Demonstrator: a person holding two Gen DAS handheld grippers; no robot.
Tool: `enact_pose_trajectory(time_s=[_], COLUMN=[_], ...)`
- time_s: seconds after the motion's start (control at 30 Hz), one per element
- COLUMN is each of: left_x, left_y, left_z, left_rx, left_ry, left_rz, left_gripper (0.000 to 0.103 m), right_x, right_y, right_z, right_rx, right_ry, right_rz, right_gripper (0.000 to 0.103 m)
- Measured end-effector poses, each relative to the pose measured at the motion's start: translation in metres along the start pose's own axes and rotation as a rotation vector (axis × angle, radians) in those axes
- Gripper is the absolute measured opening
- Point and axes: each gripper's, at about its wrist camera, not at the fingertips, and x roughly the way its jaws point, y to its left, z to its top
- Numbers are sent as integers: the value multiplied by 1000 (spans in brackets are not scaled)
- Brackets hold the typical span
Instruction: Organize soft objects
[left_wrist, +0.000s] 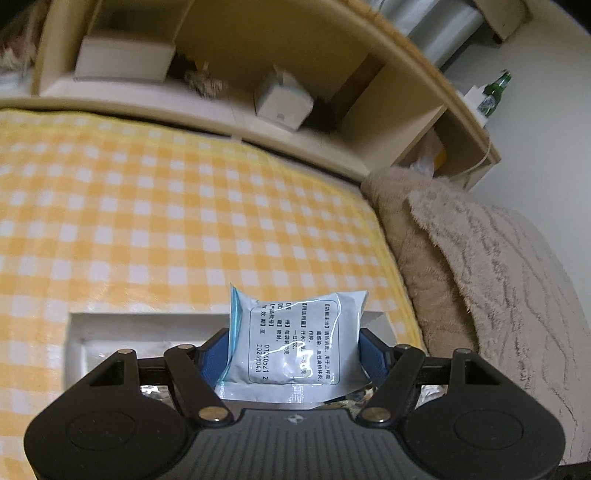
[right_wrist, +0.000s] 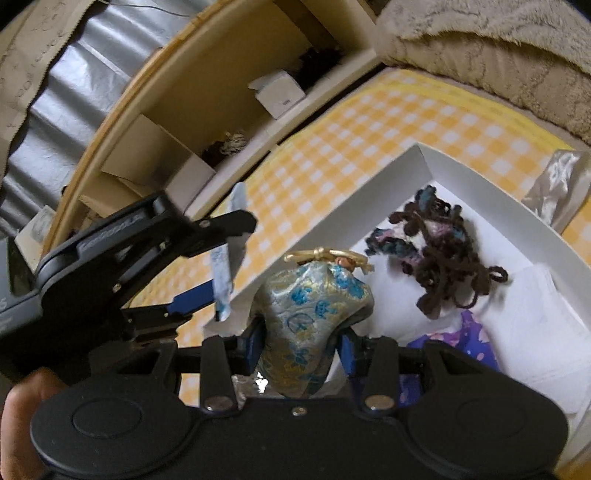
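Observation:
My left gripper (left_wrist: 293, 349) is shut on a pale blue sachet (left_wrist: 291, 339) with black printed text, held above the near rim of a white box (left_wrist: 147, 325). In the right wrist view the left gripper (right_wrist: 207, 291) shows at the left with the sachet (right_wrist: 223, 280) edge-on. My right gripper (right_wrist: 301, 341) is shut on a silver-blue brocade pouch (right_wrist: 310, 314) with a gold cord, over the white box (right_wrist: 369, 192). A dark yarn tangle (right_wrist: 439, 254), a purple floral cloth (right_wrist: 469, 336) and white tissue (right_wrist: 532, 325) lie in the box.
The box sits on a yellow checked cloth (left_wrist: 147, 206). A beige fleece blanket (left_wrist: 480, 266) is piled at the right. A wooden shelf (left_wrist: 295, 44) with white boxes stands behind. A green bottle (left_wrist: 496, 92) stands on its end. A silver foil bag (right_wrist: 557, 184) lies past the box.

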Motion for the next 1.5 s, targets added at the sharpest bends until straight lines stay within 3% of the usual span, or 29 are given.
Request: enact_pose_trajectory(time_s=[0.07,0.13,0.17,0.23,0.67,1.07,1.5], left_x=[14,26,32,42,38,-22,-114], left_y=[2,4,5,8,13,18,10], left_z=[-1,-2,-4,-6,-8,-13,-26], left_rx=[-6,-23,-33,-47,6,69,135], left_ry=[30,57,68,84,104,64,-20], left_rz=[1,6,5,8,35,93,129], left_gripper=[73,77,87,91,95,95,97], right_x=[3,5,6,6,1,-23,-76], right_y=[-3,-6,-6,-5,-4,16,45], right_z=[1,2,2,2,3,-3,-9], right_rx=[19,21,19,6,-59,-166,-218], right_ry=[-1,6,7,12,6,-44,-137], right_rz=[-23,-39,-48,-73,-132,-192,-174], right_gripper=[46,58,62,68,68,70,75])
